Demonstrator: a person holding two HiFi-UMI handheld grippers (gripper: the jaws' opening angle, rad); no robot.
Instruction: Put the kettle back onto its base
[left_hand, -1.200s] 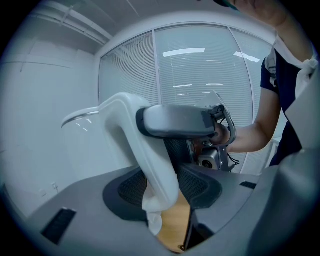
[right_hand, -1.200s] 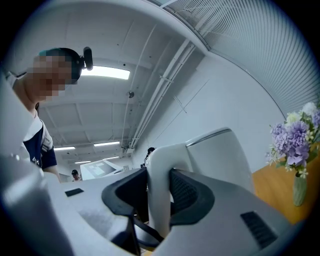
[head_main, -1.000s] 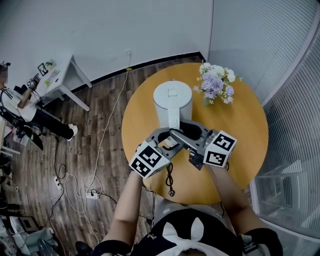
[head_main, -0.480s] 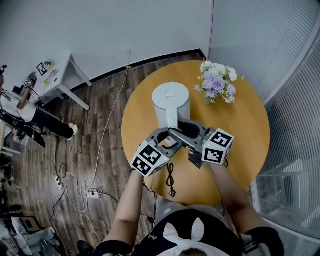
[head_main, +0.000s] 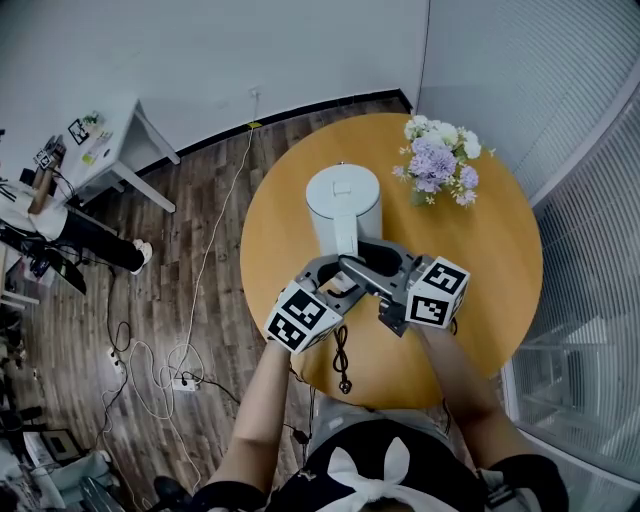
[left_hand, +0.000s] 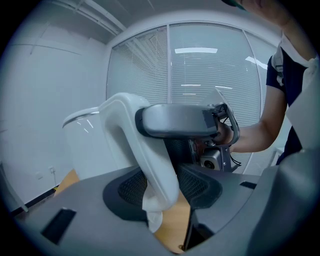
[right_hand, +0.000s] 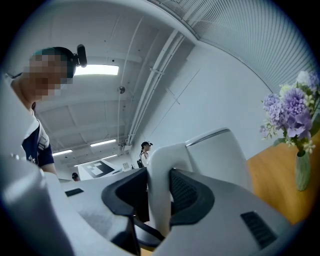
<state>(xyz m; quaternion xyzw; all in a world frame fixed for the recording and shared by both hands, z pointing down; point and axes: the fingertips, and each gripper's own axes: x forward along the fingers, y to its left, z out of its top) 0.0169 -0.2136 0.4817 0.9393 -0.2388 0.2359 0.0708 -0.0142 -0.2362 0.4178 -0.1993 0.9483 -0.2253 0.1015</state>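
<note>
The white kettle (head_main: 343, 203) stands upright over the round wooden table (head_main: 490, 250), its handle (head_main: 349, 248) turned toward me. Both grippers hold that handle from opposite sides. My left gripper (head_main: 338, 278) is shut on the handle (left_hand: 156, 172) low down, its dark pads pressing it on both sides. My right gripper (head_main: 378, 262) is shut on the handle (right_hand: 159, 192) from the right, and its grey jaw crosses the top of the handle in the left gripper view. The kettle body (right_hand: 222, 152) fills the space behind the jaws. The base is hidden under the kettle and grippers.
A vase of purple and white flowers (head_main: 438, 160) stands on the table at the far right, close to the kettle. A black cord with a plug (head_main: 343, 372) lies on the near part of the table. More cables lie on the wooden floor at the left.
Both grippers and the kettle have sunk a little toward the table. Both grips on the handle are unchanged.
</note>
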